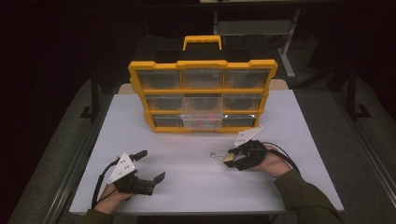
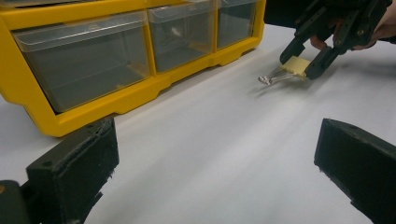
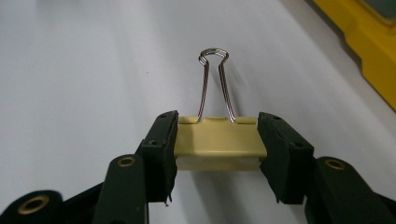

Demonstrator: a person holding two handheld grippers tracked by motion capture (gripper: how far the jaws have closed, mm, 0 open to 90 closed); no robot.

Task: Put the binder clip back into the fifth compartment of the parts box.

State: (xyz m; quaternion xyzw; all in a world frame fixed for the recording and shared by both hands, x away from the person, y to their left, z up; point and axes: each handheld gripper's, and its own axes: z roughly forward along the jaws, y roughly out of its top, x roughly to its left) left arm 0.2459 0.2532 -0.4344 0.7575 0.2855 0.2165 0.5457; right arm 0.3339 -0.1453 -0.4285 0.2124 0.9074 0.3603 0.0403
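Observation:
A pale yellow binder clip (image 3: 217, 143) with silver wire handles sits between the jaws of my right gripper (image 3: 217, 149), which is shut on its two ends. In the high view the right gripper (image 1: 232, 157) holds the binder clip (image 1: 227, 157) just above the white table (image 1: 187, 186), handles pointing left. From the left gripper view the binder clip (image 2: 295, 66) appears at upper right. My left gripper (image 1: 152, 164) rests at the table's front left, open, nothing between its fingers (image 2: 74, 175).
A yellow drawer organiser (image 1: 201, 93) with clear drawers and a top handle stands upright at the table's back centre. Its bottom row of drawers (image 2: 84, 58) is close in front of the left gripper. Dark floor and table legs lie beyond.

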